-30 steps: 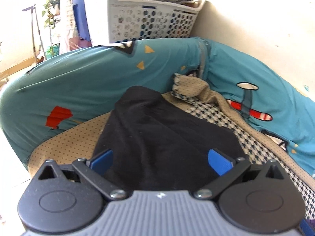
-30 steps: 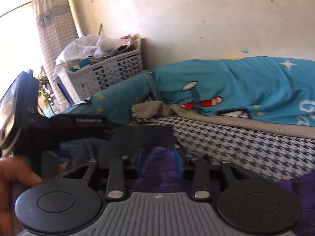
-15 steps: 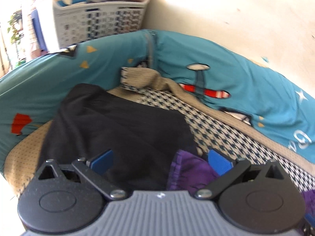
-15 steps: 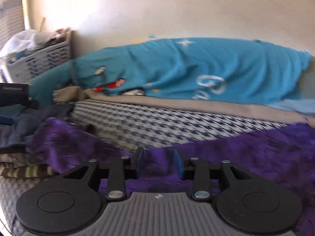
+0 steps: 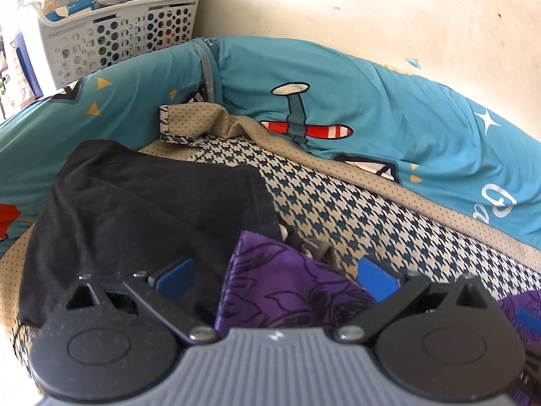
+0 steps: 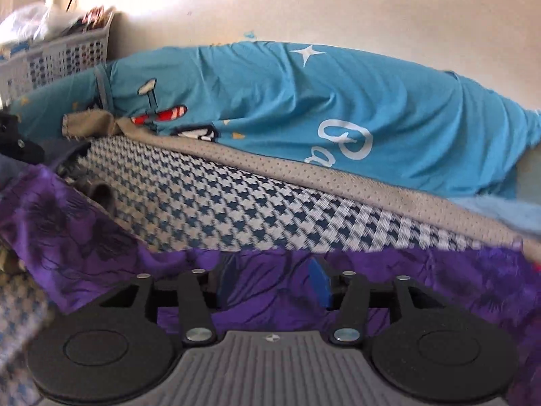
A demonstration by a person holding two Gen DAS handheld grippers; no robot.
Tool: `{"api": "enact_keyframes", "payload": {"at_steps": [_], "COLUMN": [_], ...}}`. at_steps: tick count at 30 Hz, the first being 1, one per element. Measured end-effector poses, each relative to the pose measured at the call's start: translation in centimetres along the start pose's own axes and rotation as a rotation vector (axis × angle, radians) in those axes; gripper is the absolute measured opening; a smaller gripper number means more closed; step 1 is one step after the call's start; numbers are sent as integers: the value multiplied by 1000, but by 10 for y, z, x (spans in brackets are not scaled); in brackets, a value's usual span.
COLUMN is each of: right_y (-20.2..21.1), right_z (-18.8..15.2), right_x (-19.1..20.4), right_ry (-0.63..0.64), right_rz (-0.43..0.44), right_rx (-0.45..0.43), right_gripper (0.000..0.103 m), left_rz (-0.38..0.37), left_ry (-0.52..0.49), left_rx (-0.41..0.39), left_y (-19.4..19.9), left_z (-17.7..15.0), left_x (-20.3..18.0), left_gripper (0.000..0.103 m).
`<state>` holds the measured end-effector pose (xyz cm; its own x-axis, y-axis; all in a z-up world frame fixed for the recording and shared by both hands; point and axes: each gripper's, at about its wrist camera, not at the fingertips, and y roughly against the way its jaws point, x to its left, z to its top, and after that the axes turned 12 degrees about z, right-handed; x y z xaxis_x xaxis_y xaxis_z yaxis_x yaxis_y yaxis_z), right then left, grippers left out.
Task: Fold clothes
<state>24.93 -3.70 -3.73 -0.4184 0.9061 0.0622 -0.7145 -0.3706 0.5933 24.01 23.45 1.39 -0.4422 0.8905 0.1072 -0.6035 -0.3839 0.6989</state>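
Observation:
A folded black garment lies on the houndstooth bed cover at the left. A purple patterned garment lies beside it and stretches across the bed in the right wrist view. My left gripper is open, its blue pads over the edge where black and purple cloth meet. My right gripper is open just above the purple garment, with nothing between its pads.
A teal cartoon-print quilt is bunched along the wall behind the bed. A white laundry basket full of things stands at the back left. The tan dotted edge of the cover runs under the quilt.
The left gripper swung right from the black garment toward the purple one. The right gripper moved right along the purple garment and its jaws opened wider.

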Motion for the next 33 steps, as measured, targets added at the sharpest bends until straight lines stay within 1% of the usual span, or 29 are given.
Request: {"api": "enact_keyframes", "payload": {"at_steps": [2,4,8,11,17,18,19,22,24,27,33], "right_y": [-7,-13,-23,-31,-45,-45,-45,-44,-43,-43,-40], "right_z": [4,8,13,13,9,8,7,5,4,3,3], "right_x": [-6,-12,-22,-26,-34,-35,-36,-36,-37,-36,-33], "right_ry": [45,85,163,216,246,243,241,243,235,223,198], "right_rz": [4,25,74,96,134,146,160,186,188,183,138], "right_rx": [20,40,91,128,153,146,142,130,121,111,67], "right_gripper": [52,54,54,54,53,49,40,22,18,8,3], "left_rz": [-1,-1,8,-5,-9,-9,-8,-5,-8,-8,0], "left_ry": [-12,-27,-61,-64,-90,-93,-96,-98,-92,-86,-76], "left_rx": [-1,-3,-6,6,15,16,18,28,41,52,47], "left_y": [-1,-1,-4,-6,-8,-9,-10,-13,-15,-18,-19], "left_z": [-1,-1,-2,-3,-7,-7,-8,-8,-9,-9,-9], "left_x": [-3,-7,-15,-18,-28,-29,-30,-33,-33,-33,-32], "left_gripper": [103,103,103,103,103,103,103,103,103,103,103]}}
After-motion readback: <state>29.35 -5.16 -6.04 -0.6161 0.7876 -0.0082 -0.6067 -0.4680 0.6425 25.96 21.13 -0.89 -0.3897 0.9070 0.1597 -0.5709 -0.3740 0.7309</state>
